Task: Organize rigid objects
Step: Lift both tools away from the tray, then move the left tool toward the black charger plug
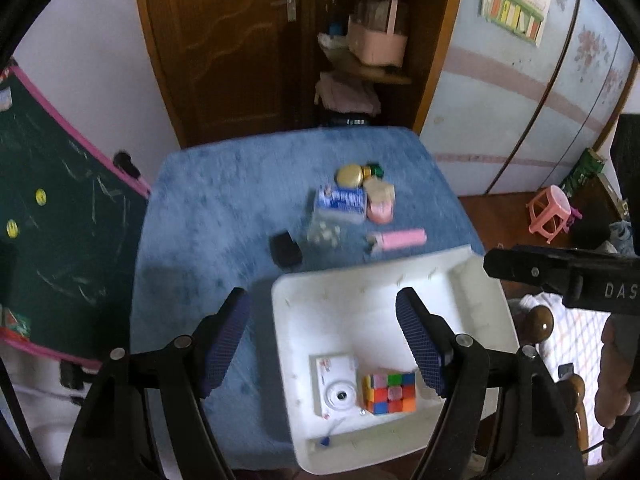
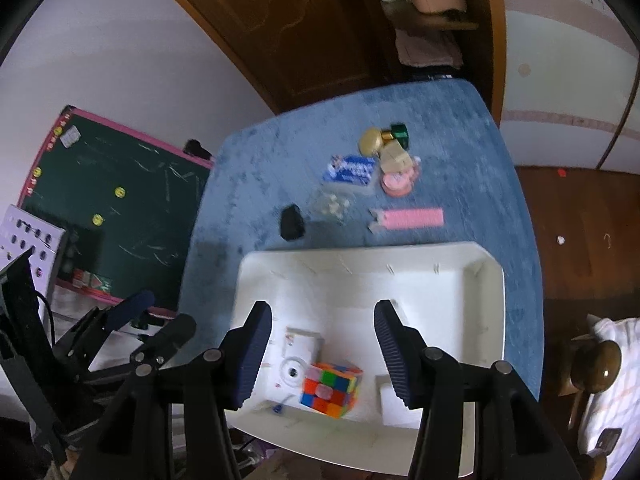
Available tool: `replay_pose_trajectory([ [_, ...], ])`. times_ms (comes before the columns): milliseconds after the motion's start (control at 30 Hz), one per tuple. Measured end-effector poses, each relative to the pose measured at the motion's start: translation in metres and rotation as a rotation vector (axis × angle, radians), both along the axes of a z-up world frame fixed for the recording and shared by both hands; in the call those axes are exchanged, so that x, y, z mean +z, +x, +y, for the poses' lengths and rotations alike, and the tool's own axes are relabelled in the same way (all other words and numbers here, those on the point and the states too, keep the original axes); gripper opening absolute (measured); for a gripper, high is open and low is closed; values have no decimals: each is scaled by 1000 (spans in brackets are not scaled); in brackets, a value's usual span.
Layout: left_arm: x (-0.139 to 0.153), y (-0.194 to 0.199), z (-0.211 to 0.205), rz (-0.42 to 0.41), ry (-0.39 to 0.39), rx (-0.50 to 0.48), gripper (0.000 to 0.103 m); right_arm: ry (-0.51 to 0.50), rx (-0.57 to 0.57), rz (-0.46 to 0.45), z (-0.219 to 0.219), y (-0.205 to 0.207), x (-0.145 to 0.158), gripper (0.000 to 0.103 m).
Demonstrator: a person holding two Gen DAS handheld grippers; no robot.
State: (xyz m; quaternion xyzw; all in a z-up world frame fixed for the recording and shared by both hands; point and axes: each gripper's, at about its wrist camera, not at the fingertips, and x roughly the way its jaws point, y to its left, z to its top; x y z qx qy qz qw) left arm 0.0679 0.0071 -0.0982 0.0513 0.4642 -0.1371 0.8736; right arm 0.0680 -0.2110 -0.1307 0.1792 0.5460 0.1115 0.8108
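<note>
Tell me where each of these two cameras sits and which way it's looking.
Left wrist: on the left gripper, looking steeply down at the white bin and blue table; own open jaws show, plus the right gripper at right.
Right wrist: on the right gripper, looking steeply down into the bin; own open jaws show, left gripper at lower left.
Shared: bin, cube, toy camera, table items.

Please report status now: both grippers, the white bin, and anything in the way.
Left gripper and right gripper open, empty, above white bin. Cube and toy camera inside bin. Pink case, other items on blue cloth. Nothing in the way.
</note>
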Motion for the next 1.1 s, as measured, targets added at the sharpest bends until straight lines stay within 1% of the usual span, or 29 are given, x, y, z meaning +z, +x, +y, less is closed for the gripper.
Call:
replay_pose_trajectory([
  [33, 6, 3, 2, -12, -4, -6, 79, 4, -1, -8, 1, 2, 6, 61],
  [67, 12, 7, 4, -26, -9, -18, 80, 4, -4, -19, 2, 4, 12, 63],
  [100, 18, 11, 6, -39, -13, -31, 83, -3, -8, -33, 2, 6, 18, 63],
  [167, 26, 20, 7, -54, -11, -62, 84, -19, -12, -51, 4, 9, 28, 63],
  [267, 32, 37, 11, -54, -4, -108, 84, -25, -33, -61, 7, 18, 40, 63],
  [400, 32, 57, 17, -57, 19, -177, 84, -16, -71, -59, 12, 33, 50, 69],
  [567, 16, 86, 20, -72, 75, -316, 84, -20, -123, -26, 28, 63, 45, 69],
  [633, 5, 98, 22, -73, 100, -369, 84, -6, -140, -6, 34, 76, 39, 69],
  [733, -22, 121, 29, -60, 128, -450, 84, -1, -175, 31, 41, 97, 24, 69],
  [833, -46, 139, 36, -27, 128, -507, 84, 17, -213, 74, 46, 119, 4, 69],
  [900, -66, 153, 41, 7, 121, -546, 84, 33, -232, 105, 50, 131, -13, 69],
  [967, -87, 165, 44, 41, 113, -581, 84, 44, -249, 144, 56, 146, -36, 69],
  [1000, -96, 169, 45, 60, 109, -598, 84, 42, -254, 156, 58, 150, -43, 69],
  [1100, -125, 178, 46, 118, 103, -653, 84, 39, -269, 212, 68, 166, -79, 69],
])
